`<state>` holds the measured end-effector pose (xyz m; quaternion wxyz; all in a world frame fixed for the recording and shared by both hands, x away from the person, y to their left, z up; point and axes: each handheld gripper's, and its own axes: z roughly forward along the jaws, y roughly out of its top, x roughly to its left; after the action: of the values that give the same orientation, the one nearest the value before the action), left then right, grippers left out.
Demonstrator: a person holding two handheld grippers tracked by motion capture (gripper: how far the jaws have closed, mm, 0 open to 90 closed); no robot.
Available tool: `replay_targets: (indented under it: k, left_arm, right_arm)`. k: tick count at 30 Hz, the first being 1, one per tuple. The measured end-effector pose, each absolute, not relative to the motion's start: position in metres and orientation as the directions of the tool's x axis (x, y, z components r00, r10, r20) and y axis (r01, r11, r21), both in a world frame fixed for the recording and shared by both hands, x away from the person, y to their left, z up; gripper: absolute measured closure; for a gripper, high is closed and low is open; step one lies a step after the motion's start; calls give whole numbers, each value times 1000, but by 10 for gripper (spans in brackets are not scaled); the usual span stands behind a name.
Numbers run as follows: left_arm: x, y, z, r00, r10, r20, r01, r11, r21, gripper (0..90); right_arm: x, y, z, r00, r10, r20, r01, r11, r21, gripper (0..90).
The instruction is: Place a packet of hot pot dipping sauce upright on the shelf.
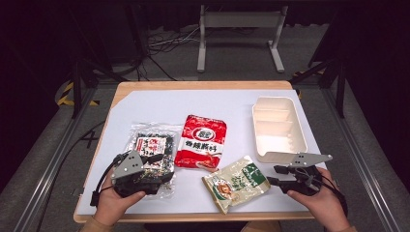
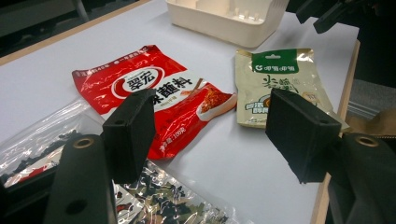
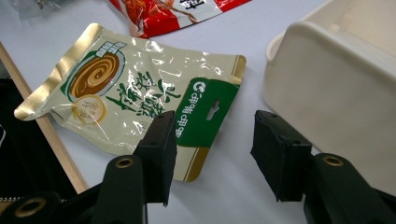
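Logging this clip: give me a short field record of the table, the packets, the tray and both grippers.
surface: white sheet on a wooden table
packets: clear dark-flecked packet at left; red packet in the middle; cream-and-green packet near the front edge
tray: cream divided tray, empty, back right
left gripper: open, over the clear dark-flecked packet, nothing between its fingers
right gripper: open, just right of the cream-and-green packet, aimed at its green-labelled end, not gripping it
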<state>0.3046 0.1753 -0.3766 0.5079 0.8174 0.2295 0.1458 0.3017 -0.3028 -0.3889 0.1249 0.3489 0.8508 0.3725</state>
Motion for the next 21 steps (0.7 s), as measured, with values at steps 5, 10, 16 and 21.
replay_targets:
  k: [5,10,16,21]
  left_arm:
    - [305,176,-377,849,529,5,232,-381,895,337]
    - [305,176,-378,848,530,7,232,-383,894,337]
    - [306,176,-379,847,532,8,237,-391,889,337]
    - [306,176,-379,846,533,-1,247,-391,887,337]
  right_arm:
    - [306,-302,-397,-721,689,73,528,479,701,488]
    - [308,-300,-404,-720,689,82,542,485,687,488]
    - [311,-296,-411,-724,684,96,557,496,666,485]
    - [313,-294,-419,-719,684,118,581,500,642,485]
